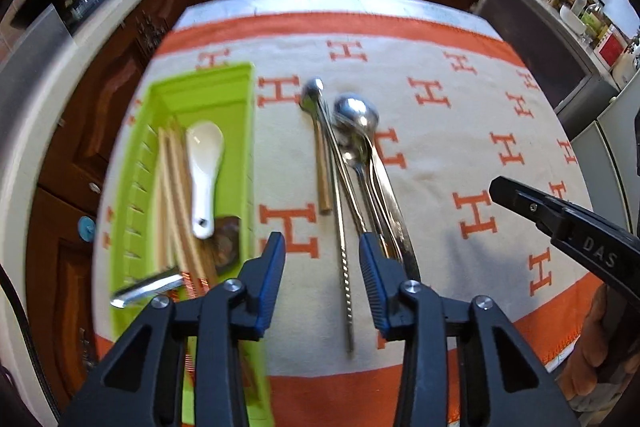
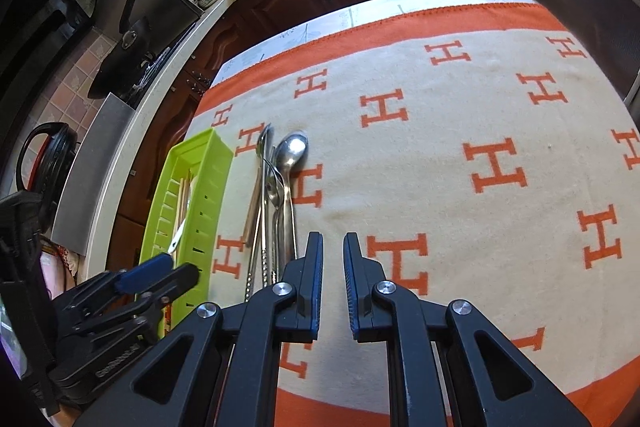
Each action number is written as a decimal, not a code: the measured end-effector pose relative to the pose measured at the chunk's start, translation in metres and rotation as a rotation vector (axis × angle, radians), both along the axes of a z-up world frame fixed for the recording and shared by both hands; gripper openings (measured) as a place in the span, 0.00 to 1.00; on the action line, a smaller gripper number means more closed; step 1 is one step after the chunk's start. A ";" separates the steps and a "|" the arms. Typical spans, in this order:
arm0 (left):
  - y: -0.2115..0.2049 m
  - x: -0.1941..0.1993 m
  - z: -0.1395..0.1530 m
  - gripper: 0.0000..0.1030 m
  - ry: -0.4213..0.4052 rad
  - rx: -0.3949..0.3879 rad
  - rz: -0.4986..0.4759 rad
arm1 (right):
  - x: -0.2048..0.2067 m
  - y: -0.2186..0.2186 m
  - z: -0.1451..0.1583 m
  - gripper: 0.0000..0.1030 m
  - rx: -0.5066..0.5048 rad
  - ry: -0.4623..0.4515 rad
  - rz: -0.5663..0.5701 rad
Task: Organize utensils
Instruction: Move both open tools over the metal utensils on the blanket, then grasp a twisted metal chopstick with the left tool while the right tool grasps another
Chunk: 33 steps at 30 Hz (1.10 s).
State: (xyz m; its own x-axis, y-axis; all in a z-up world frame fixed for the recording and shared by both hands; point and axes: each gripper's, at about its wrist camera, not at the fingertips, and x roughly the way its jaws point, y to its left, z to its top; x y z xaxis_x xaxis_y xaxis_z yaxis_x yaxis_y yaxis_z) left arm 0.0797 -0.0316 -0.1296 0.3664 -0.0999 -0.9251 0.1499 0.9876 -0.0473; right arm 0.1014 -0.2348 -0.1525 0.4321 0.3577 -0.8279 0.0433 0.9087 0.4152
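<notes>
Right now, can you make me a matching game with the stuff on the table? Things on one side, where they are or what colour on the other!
Things:
1. white spoon
2. big metal spoon
3. tray
4. left gripper

Clues:
A. lime green
B. lying on the blanket, outside the tray
C. open, holding nothing
D. lying inside the tray, beside the wooden chopsticks

Pairs: 1-D, 2-B, 3-A, 4-C
</notes>
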 end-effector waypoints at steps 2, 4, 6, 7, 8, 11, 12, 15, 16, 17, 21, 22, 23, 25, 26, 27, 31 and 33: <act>-0.002 0.002 -0.012 0.28 0.033 -0.011 0.003 | 0.000 -0.001 -0.005 0.10 0.002 0.005 0.004; -0.005 0.003 -0.023 0.27 0.061 -0.009 0.003 | -0.001 -0.002 -0.009 0.10 0.005 0.008 0.003; -0.008 0.004 -0.031 0.26 0.075 0.000 0.003 | -0.001 -0.004 -0.015 0.10 0.010 0.015 0.002; -0.010 0.004 -0.035 0.26 0.081 0.003 0.002 | -0.001 -0.004 -0.016 0.10 0.012 0.017 0.000; -0.012 0.005 -0.038 0.26 0.087 0.005 0.002 | -0.001 -0.006 -0.018 0.10 0.015 0.020 -0.001; -0.014 0.006 -0.045 0.26 0.102 0.012 0.005 | -0.001 -0.009 -0.022 0.10 0.019 0.023 -0.002; -0.014 0.006 -0.048 0.26 0.108 0.017 0.008 | 0.000 -0.009 -0.024 0.10 0.020 0.023 -0.001; -0.016 0.008 -0.055 0.25 0.121 0.034 0.012 | -0.001 -0.009 -0.026 0.10 0.021 0.023 0.001; -0.017 0.008 -0.057 0.25 0.119 0.041 0.008 | -0.002 -0.010 -0.027 0.10 0.022 0.023 0.001; -0.019 0.008 -0.058 0.25 0.117 0.048 0.005 | -0.002 -0.009 -0.028 0.10 0.021 0.024 0.003; -0.022 0.009 -0.058 0.27 0.093 0.064 0.002 | -0.003 -0.005 -0.032 0.10 0.018 0.028 0.013; -0.023 0.009 -0.058 0.28 0.088 0.065 0.002 | -0.002 -0.004 -0.033 0.10 0.019 0.029 0.016; -0.025 0.010 -0.058 0.28 0.083 0.066 0.004 | -0.002 -0.002 -0.034 0.10 0.018 0.030 0.020; -0.025 0.011 -0.058 0.28 0.070 0.061 0.006 | -0.001 0.001 -0.036 0.10 0.017 0.029 0.026; -0.025 0.012 -0.058 0.28 0.061 0.060 0.005 | -0.001 0.002 -0.036 0.10 0.017 0.028 0.029; -0.025 0.013 -0.058 0.28 0.048 0.058 0.006 | -0.001 0.003 -0.037 0.10 0.016 0.028 0.030; -0.028 0.014 -0.058 0.23 0.002 0.067 -0.008 | -0.001 0.006 -0.038 0.10 0.016 0.029 0.038; -0.030 0.012 -0.058 0.07 -0.006 0.052 -0.021 | -0.002 0.008 -0.038 0.11 0.017 0.031 0.040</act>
State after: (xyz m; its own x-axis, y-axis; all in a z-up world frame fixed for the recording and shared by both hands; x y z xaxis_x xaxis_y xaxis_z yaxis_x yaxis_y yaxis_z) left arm 0.0917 -0.0614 -0.1877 0.3700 -0.0590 -0.9272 0.1706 0.9853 0.0054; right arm 0.0999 -0.2271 -0.1909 0.3918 0.3880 -0.8343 0.0204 0.9029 0.4295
